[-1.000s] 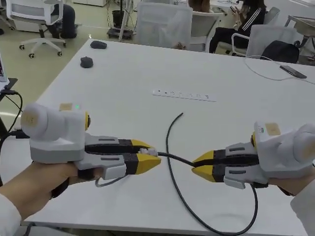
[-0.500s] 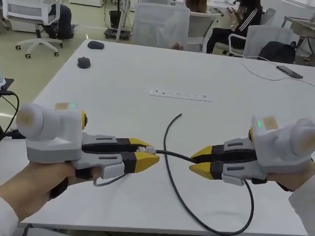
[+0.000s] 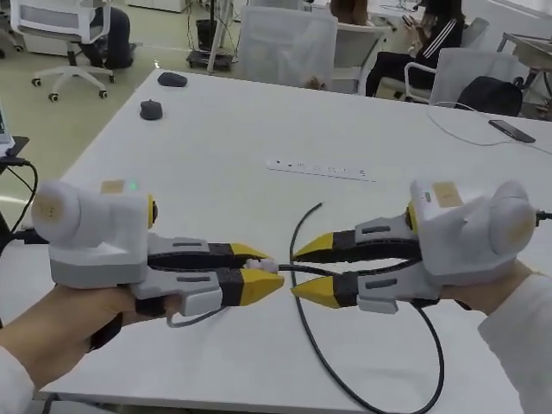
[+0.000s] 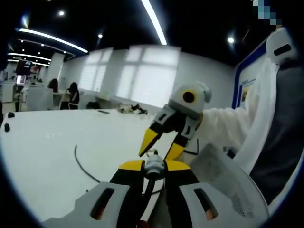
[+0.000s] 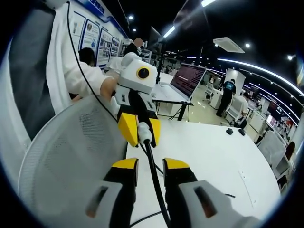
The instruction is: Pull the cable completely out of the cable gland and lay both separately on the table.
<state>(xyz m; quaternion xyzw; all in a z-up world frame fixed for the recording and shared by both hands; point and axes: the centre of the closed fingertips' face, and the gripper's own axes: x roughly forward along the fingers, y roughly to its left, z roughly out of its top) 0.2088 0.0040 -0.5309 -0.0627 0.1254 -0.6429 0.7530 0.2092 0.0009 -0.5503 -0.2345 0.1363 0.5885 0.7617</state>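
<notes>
— Where do the tools sit?
— Over the near edge of the white table [image 3: 216, 138]: the left yellow-tipped gripper [image 3: 267, 271] at left, the right yellow-tipped gripper [image 3: 297, 271] at right, tips facing, close together.
— And the parts?
— The small white plastic cable gland [image 4: 155, 166] sits between the left jaws. The thin black cable [image 3: 294, 233] runs from it between the right's parted jaws, then loops on the table. Behind lies a flat white power strip [image 3: 322, 169].

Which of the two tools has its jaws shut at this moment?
The left tool: its jaws are shut on the white gland. The right tool has its jaws apart, with the black cable running between them.
</notes>
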